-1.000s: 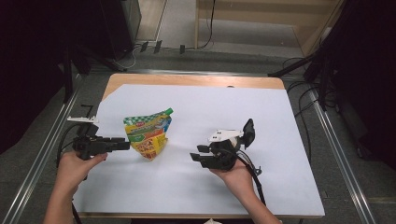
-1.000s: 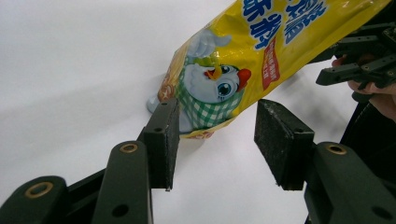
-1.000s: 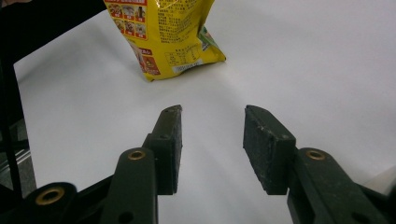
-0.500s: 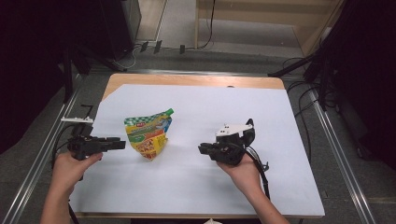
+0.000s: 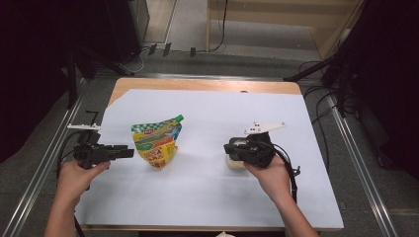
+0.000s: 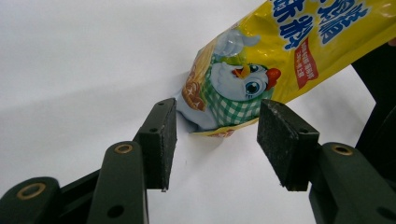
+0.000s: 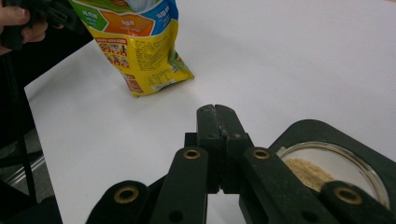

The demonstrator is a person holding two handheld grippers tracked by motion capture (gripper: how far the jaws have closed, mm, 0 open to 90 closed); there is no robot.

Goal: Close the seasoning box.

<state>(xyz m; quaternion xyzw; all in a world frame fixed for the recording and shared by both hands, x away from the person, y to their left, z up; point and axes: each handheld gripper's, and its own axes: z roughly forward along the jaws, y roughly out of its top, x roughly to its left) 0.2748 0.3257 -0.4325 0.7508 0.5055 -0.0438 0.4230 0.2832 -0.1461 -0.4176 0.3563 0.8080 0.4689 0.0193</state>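
Your left gripper, jaws wide, faces the snack bag; it looks light and crinkly, so pinch its sealed corner. Right gripper: jaws closed, empty.

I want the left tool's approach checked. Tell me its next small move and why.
Probably ease the left tool forward, then close. Its jaws stand open, lined up on the lower corner of the yellow printed snack bag, and the corner is not yet between the pads.
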